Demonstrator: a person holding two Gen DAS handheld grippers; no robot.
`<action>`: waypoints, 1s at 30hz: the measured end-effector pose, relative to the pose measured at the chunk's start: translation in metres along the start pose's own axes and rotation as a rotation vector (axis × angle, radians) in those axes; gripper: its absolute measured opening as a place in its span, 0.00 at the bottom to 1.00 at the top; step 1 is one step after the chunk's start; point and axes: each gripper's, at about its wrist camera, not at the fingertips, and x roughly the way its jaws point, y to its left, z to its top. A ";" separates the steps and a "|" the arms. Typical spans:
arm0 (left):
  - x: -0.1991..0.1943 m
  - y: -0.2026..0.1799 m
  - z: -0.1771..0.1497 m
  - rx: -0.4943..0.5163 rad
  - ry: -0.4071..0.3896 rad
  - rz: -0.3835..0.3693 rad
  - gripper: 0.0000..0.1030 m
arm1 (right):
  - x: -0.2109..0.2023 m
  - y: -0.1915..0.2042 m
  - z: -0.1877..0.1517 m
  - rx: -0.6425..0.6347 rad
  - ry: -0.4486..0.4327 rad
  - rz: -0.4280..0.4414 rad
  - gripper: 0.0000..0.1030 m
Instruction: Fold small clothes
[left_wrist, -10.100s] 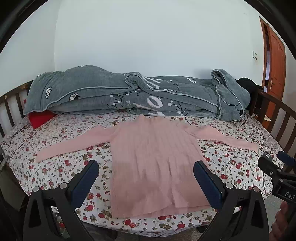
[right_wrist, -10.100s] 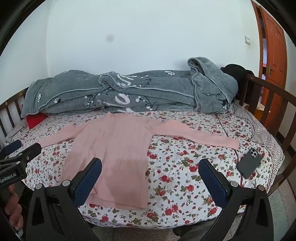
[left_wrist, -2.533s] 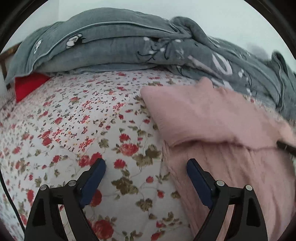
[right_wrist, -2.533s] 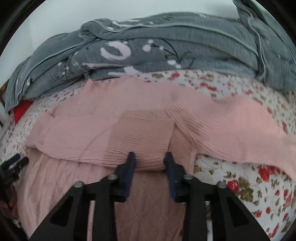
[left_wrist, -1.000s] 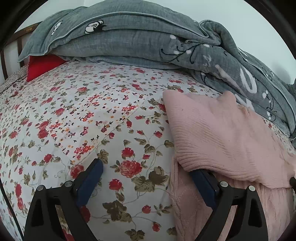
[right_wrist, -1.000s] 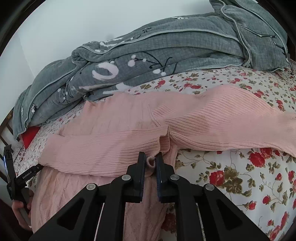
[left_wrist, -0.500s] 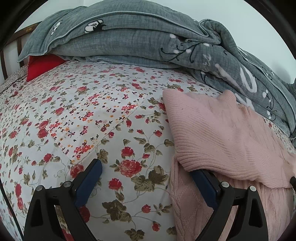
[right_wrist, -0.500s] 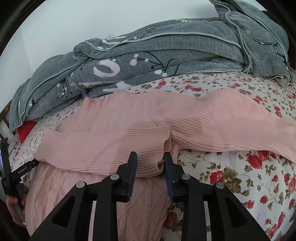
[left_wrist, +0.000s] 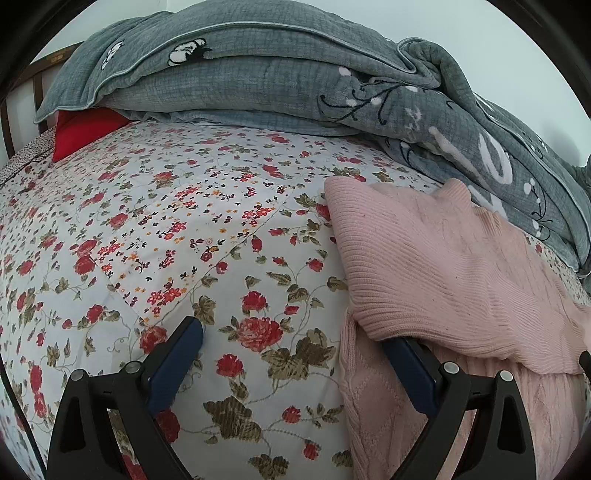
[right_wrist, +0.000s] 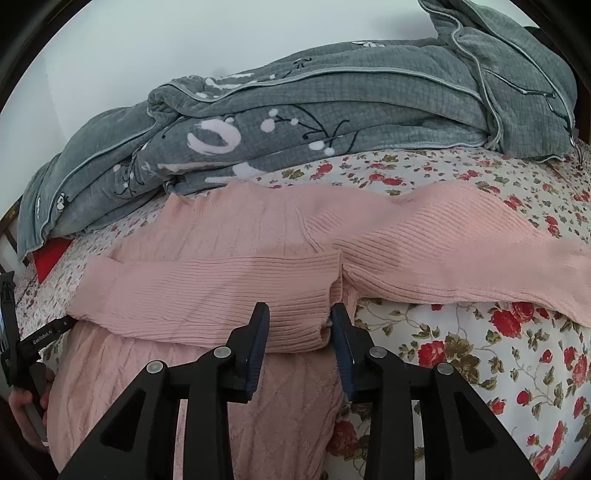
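The sweater (right_wrist: 236, 280) was pale pink and ribbed. The bedsheet (left_wrist: 155, 236) was white with red roses; the quilt (right_wrist: 332, 122) was grey with white motifs.

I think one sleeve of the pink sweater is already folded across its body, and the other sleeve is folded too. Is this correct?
Not fully. One sleeve of the pink sweater lies folded across its body, but the other sleeve is not folded: it stretches out over the floral bedspread, as the right wrist view shows.
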 end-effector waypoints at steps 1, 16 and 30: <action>0.000 0.000 0.000 0.000 0.000 0.000 0.95 | 0.000 0.000 0.000 0.000 0.000 -0.001 0.33; 0.000 0.001 0.000 0.000 0.000 -0.001 0.95 | 0.000 0.000 0.000 0.002 0.005 0.001 0.35; -0.012 0.009 -0.009 -0.032 -0.030 -0.100 0.95 | 0.001 -0.002 0.000 0.005 0.011 0.008 0.36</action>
